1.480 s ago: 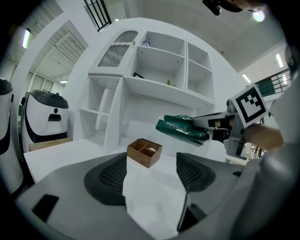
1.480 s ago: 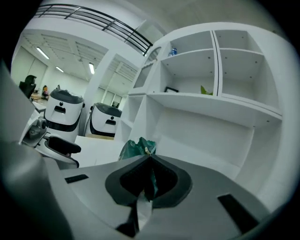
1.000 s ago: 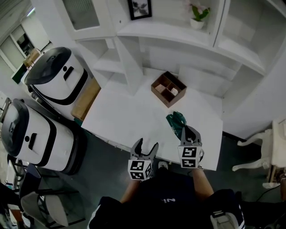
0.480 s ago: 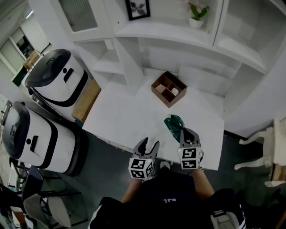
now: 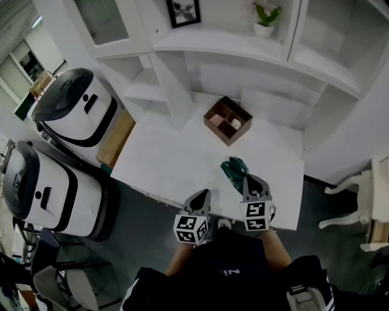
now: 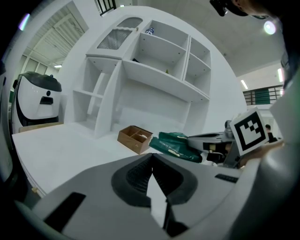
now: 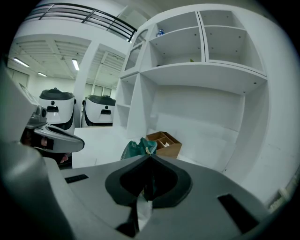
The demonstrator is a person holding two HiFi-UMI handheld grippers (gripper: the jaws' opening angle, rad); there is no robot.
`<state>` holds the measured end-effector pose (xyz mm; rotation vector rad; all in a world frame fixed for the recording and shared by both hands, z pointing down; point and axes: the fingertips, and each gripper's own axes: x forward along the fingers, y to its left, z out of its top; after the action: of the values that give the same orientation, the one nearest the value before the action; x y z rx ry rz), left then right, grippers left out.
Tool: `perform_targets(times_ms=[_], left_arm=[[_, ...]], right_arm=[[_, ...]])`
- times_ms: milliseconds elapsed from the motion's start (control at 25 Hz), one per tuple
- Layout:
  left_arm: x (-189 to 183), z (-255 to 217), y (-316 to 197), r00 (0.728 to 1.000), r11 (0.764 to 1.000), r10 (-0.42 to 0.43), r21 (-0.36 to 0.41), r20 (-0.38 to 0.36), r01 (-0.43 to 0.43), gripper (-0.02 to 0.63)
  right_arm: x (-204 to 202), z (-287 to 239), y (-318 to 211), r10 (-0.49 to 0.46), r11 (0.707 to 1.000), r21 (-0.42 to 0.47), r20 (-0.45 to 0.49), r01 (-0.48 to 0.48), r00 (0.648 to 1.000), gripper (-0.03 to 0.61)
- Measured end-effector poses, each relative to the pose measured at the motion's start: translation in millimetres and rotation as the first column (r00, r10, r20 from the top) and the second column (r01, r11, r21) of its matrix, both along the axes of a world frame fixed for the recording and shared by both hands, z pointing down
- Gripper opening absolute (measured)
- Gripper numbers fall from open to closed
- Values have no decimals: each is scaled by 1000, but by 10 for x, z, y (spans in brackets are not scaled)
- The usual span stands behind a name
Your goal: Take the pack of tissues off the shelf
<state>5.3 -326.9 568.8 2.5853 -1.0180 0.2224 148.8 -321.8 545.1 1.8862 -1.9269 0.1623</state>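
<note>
The green pack of tissues (image 5: 233, 170) hangs just over the white table (image 5: 164, 158) near its front right, its near end pinched in my right gripper (image 5: 250, 181), which is shut on it. From the right gripper view the pack (image 7: 137, 148) sticks out beyond the closed jaw tips (image 7: 149, 157). My left gripper (image 5: 201, 197) is at the table's front edge, left of the right one, shut with nothing between its jaws (image 6: 152, 157). The left gripper view shows the pack (image 6: 173, 144) to the right, clamped by the right gripper (image 6: 206, 139).
A brown divided box (image 5: 228, 120) stands on the table behind the pack. The white shelf unit (image 5: 243, 45) rises behind, with a potted plant (image 5: 265, 18) and a framed picture (image 5: 182, 12). Two white-and-black machines (image 5: 73, 109) stand at left, a white chair (image 5: 355, 191) at right.
My left gripper's jaws have gone from wide open to shut, with nothing taken. The right gripper and the pack have shifted slightly.
</note>
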Motion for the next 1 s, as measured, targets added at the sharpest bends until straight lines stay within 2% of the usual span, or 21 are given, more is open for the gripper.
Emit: perform_targets(times_ms=[200, 600, 1000], left_arm=[[12, -9, 23, 1000, 1000, 10, -3, -17, -10, 3], [-69, 21, -12, 999, 999, -29, 20, 19, 28, 3], [-175, 83, -30, 997, 998, -69, 11, 29, 69, 3]], right_arm=[[-28, -17, -11, -12, 1000, 2, 0, 12, 1000, 9], [-79, 29, 22, -42, 999, -4, -8, 41, 999, 9], [-25, 190, 104, -44, 998, -34, -16, 43, 999, 8]])
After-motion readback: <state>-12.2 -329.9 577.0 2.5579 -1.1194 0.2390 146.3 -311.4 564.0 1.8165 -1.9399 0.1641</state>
